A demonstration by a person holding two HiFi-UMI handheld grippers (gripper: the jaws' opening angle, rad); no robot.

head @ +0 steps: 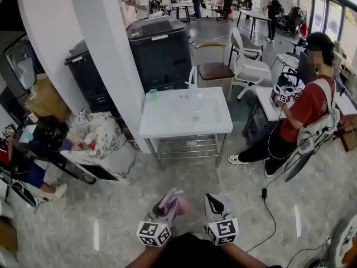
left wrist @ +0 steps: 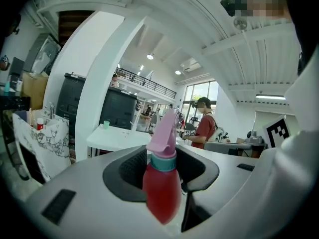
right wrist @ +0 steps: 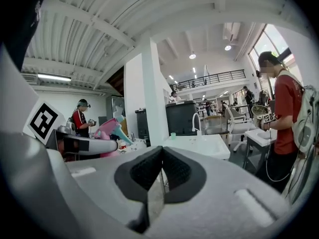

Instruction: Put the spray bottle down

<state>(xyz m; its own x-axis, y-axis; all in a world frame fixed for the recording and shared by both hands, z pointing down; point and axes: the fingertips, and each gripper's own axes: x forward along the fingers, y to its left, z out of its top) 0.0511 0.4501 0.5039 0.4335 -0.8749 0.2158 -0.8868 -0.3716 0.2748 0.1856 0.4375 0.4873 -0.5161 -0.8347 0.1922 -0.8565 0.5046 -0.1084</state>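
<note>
Landmark: white counter [head: 215, 124] with a faucet [head: 192, 78] at its far edge.
Writing: the only markings that show are the black-and-white square codes on the cubes of the two claws. No lettering can be read on the spray bottle [left wrist: 162, 193] at this size.
Spray bottle, make-up: red body, teal collar, pale pink spray head.
Spray bottle, place: in the air on the near side of the counter, well apart from it and above the floor.
Spray bottle, long axis: roughly upright, body low and head up. The head leans away from the holder, toward the counter.
Left claw [left wrist: 160, 171]: closed on the spray bottle, with a dark pad on each side of the neck and upper body.
Right claw [right wrist: 160, 172]: closed, pads together with nothing between them. It sits level beside the left claw, on the same near side of the counter.
On the counter: a small green cup [head: 152, 94] at the far left corner.
Around the counter: a dark bin [head: 159, 52] beyond it and a person in a red shirt [head: 307, 108] to its right.
Hidden or unclear: the left claw's own body cuts off the bottle's base. In the head view that claw covers most of the bottle, so only pink shows. The nozzle tip and trigger cannot be told apart.
</note>
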